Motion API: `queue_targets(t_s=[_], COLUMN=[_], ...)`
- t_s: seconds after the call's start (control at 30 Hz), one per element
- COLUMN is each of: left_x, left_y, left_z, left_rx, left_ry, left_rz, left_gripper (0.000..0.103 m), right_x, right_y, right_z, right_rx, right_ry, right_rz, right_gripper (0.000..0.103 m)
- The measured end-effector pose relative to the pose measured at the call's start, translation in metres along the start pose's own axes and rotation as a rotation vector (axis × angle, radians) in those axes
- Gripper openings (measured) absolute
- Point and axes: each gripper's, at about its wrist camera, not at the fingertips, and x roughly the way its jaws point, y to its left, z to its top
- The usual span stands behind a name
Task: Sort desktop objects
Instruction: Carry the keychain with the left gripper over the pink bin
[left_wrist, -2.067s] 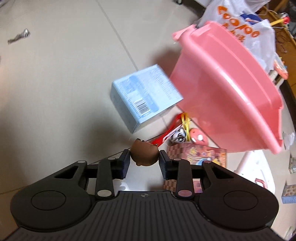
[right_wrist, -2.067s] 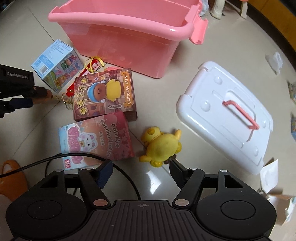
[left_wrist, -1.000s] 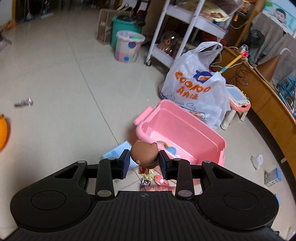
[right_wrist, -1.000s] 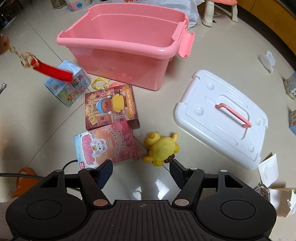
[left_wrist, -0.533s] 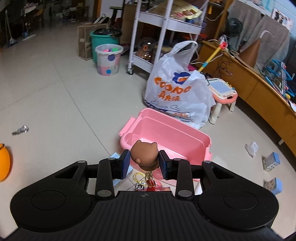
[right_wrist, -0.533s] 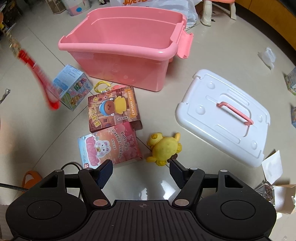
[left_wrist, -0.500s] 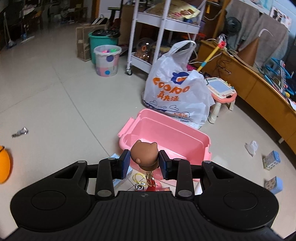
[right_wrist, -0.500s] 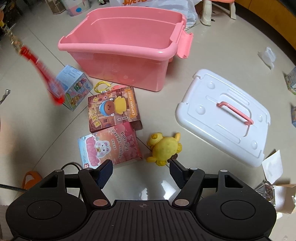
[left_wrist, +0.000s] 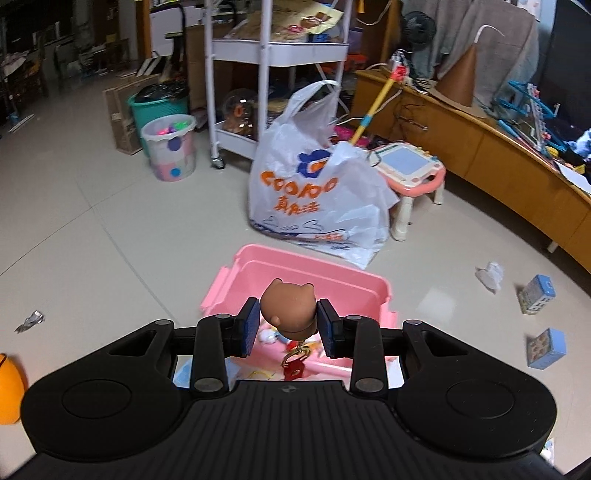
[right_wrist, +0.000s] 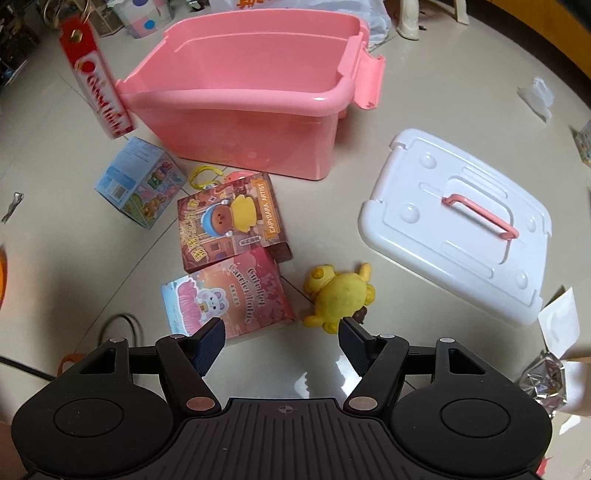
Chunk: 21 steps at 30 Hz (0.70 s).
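My left gripper (left_wrist: 288, 325) is shut on a brown bear-head keychain (left_wrist: 289, 309) and holds it high above the open pink bin (left_wrist: 258, 271). Its gold ring and red tag (left_wrist: 293, 363) dangle below; the tag also hangs in the right wrist view (right_wrist: 98, 79) beside the bin's left end (right_wrist: 240, 85). My right gripper (right_wrist: 280, 339) is open and empty, low over the floor just in front of a yellow plush toy (right_wrist: 340, 293). A brown capybara box (right_wrist: 231, 225), a pink bear box (right_wrist: 227, 299) and a light blue box (right_wrist: 142, 182) lie in front of the bin.
The bin's white lid (right_wrist: 458, 229) lies on the floor to the right. A yellow loop (right_wrist: 205, 173) lies by the bin. Behind the bin stand a white shopping bag (left_wrist: 317, 199), a shelf cart (left_wrist: 277, 74) and a small bucket (left_wrist: 170, 151). Small boxes (left_wrist: 546, 349) and foil scraps (right_wrist: 543, 378) litter the right.
My left gripper has lifted the keychain off the floor and carried it up toward the bin; the red tag now swings by the bin's left end. My right gripper has stayed open near the plush.
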Motion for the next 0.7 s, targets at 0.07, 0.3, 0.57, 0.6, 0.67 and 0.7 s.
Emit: queue_targets(t_s=[0.07,0.3,0.57,0.6,0.67,0.7], left_x=[0.003,0.033,0.073,0.078,0.089,0.094], left_y=[-0.007,-0.031,-0.040,-0.041,-0.042,-0.043], left_z=[0.005,0.022,0.039,0.040,0.042,0.043], left_rx=[0.009,0.058,0.076,0.073,0.075,0.079], left_ry=[0.002,0.033,0.056,0.062,0.074,0.081], left_rz=[-0.015,-0.049,-0.031,-0.030,-0.026,-0.023], left_gripper=[0.034,0.034,0.034,0.035,0.034,0.034], right_x=[0.003,0.013,0.027,0.029,0.033,0.035], right_y=[-0.003,-0.010,-0.016,-0.016,-0.017,-0.018], right_z=[0.000,0.000,0.004,0.005,0.005,0.005], right_rx=[0.016,0.060,0.090,0.093,0.102,0.106], right_ry=[0.004,0.021,0.038,0.043,0.050,0.053], right_rz=[0.000,0.010,0.012,0.010,0.006,0.005], right_gripper=[0.065,0.065,0.065,0.065,0.065,0.065])
